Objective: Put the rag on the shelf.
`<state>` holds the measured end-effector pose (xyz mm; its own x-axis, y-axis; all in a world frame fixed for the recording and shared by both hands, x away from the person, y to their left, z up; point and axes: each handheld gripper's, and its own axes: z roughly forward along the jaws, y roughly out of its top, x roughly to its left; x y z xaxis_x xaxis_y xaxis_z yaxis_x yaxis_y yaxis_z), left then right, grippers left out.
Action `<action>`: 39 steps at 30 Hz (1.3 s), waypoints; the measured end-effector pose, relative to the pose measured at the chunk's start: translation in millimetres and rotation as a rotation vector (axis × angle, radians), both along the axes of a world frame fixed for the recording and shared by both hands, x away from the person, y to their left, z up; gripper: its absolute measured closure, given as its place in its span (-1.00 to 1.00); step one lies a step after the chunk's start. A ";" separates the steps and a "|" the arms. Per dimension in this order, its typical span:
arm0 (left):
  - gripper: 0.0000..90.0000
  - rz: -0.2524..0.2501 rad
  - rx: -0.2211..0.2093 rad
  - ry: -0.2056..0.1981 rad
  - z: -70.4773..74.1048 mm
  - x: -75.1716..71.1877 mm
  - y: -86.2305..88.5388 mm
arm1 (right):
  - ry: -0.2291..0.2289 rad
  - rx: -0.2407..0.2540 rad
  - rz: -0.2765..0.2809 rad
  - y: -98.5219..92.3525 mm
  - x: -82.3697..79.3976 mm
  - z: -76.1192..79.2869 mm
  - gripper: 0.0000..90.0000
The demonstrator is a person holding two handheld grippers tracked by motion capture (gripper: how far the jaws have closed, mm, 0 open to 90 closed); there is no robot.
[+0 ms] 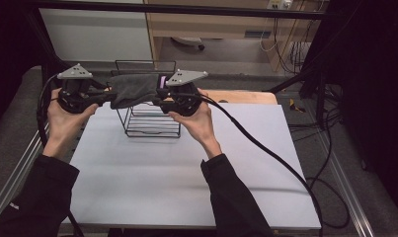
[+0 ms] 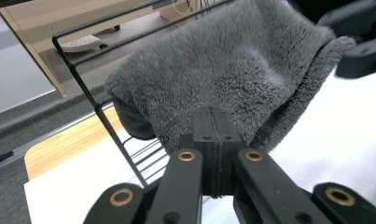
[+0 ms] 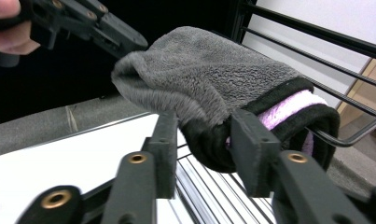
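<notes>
One grey fleece cloth point(image 1: 133, 89) hangs stretched between my two tongs, its long axis running from one to the other, draped over the top bar of the single black wire rack point(image 1: 149, 121) standing on the white tabletop point(image 1: 186, 173). My left tongs point(image 2: 212, 135) are pressed together, pinching the cloth's near edge. My right tongs point(image 3: 202, 140) stand spread around the black-trimmed end with its pink lining, not yet clamped, so that hand looks nearer to the next grip.
</notes>
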<state>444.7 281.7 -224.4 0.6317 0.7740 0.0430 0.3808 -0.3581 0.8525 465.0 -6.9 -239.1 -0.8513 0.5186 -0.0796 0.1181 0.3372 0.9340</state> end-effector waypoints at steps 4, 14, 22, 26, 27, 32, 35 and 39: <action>1.00 -0.006 0.015 0.015 -9.1 2.1 -2.4 | 0.000 0.063 -0.006 -3.7 -2.5 7.3 0.12; 1.00 0.028 0.024 0.016 -29.7 13.0 -8.4 | 0.071 0.009 -0.042 6.5 10.7 -10.3 0.94; 1.00 0.055 -0.017 0.014 -45.7 26.4 -10.0 | 0.124 0.004 -0.118 7.6 29.1 -31.1 0.92; 0.99 0.052 -0.033 0.014 -45.6 24.8 -8.8 | 0.112 0.007 -0.105 6.1 28.4 -32.1 0.82; 0.99 0.048 -0.034 0.012 -44.4 22.7 -8.2 | 0.102 0.006 -0.098 4.9 26.1 -30.8 0.80; 0.81 0.037 -0.039 0.005 -35.8 9.9 -4.2 | 0.089 0.020 -0.073 -1.0 15.6 -21.4 0.57; 0.61 0.035 -0.021 0.013 -31.4 1.4 -1.4 | 0.091 0.039 -0.067 -5.8 7.8 -13.6 0.39; 0.34 0.035 -0.012 0.004 -29.9 -9.8 2.8 | 0.095 0.065 -0.061 -15.0 -2.3 -7.1 0.14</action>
<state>435.0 284.5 -254.3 0.6041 0.7963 0.0312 0.3969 -0.3345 0.8547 462.7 -21.9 -246.2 -0.8201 0.5711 0.0353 0.2256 0.2660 0.9372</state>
